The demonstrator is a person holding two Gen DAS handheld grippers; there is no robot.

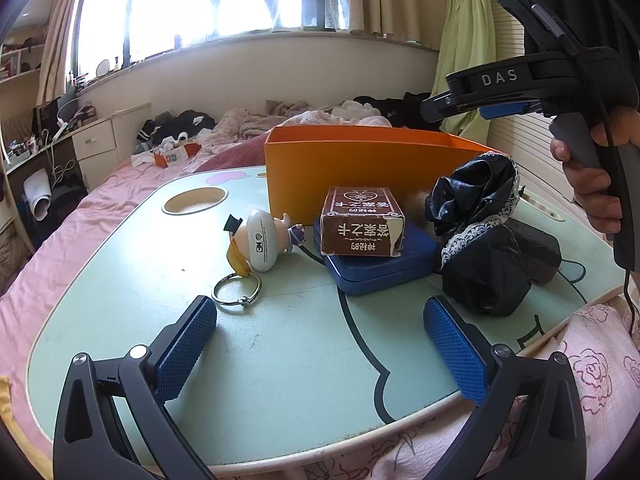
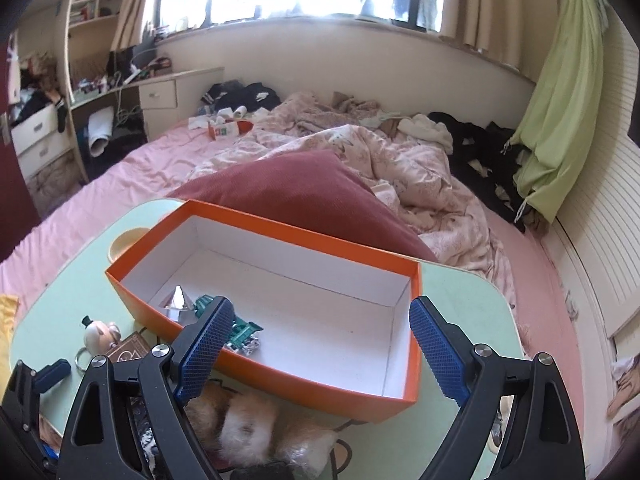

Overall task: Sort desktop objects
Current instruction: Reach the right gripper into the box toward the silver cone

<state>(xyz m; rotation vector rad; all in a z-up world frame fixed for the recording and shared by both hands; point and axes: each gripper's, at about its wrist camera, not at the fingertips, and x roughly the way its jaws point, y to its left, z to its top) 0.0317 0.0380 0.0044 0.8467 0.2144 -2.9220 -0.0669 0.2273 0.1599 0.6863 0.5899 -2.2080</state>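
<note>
- The orange box (image 2: 280, 372) stands open-topped at the far side of the pale green desk (image 1: 120, 300); all places below refer to this box.
- Inside the box, at its left end, lie a clear pyramid (image 2: 179, 303) and a green toy (image 2: 240, 330), just beside each other. The rest of the white floor is bare.
- In front of the box, a brown card box (image 1: 362, 226) rests on a blue case (image 1: 380, 268), close to the box's front wall.
- Left of the card box lies a small figurine (image 1: 260, 240) on its side, with a metal ring (image 1: 236, 288) near it.
- Right of the card box, a black lace-trimmed cloth (image 1: 476, 200) leans at the box's right front corner; a black bundle (image 1: 488, 272) sits in front of it.
- A furry tan item (image 2: 248, 424) lies against the box's near wall, seen from the right wrist view.
- Left tool (image 1: 320, 328): jaws wide, nothing between them, over the bare desk in front of the box.
- Right tool (image 2: 320, 344): jaws wide, holding nothing, above the box's near wall; a hand (image 1: 592, 176) grips its handle.
</note>
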